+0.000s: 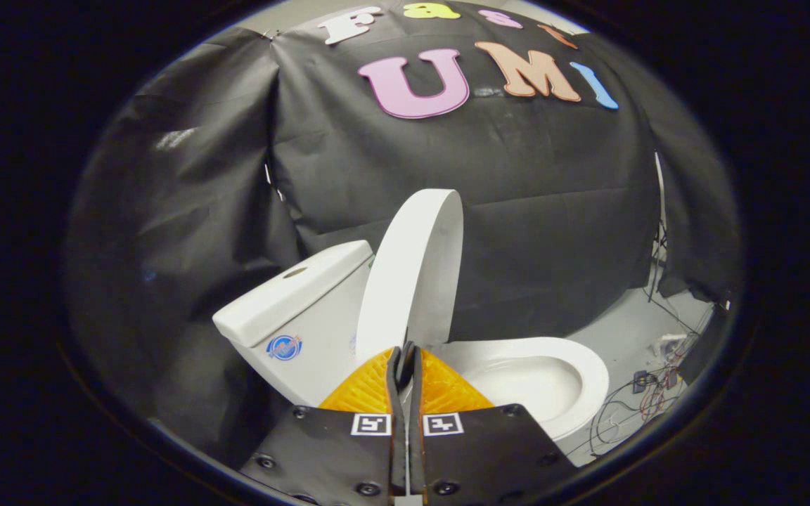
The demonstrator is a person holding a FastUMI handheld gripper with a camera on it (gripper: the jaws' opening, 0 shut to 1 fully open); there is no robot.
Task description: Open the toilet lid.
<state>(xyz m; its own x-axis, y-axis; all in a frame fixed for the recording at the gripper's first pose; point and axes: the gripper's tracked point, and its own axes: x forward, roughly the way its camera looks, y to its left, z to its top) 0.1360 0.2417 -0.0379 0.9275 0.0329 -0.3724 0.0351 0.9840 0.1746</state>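
A white toilet stands against the black cloth wall. Its lid [415, 270] is raised, standing nearly upright and leaning toward the cistern [299, 299]. The seat ring [574, 365] and the bowl [524, 383] lie uncovered beyond my fingers. My gripper [406, 349] is shut, its two fingertips pressed together just below the lid's lower edge, at the hinge end of the seat. I see nothing held between the fingers.
A tangle of wires and small electronics [647, 393] lies on the grey floor [623, 330] to the right of the bowl. Black cloth [187, 232] hangs close behind and left of the cistern.
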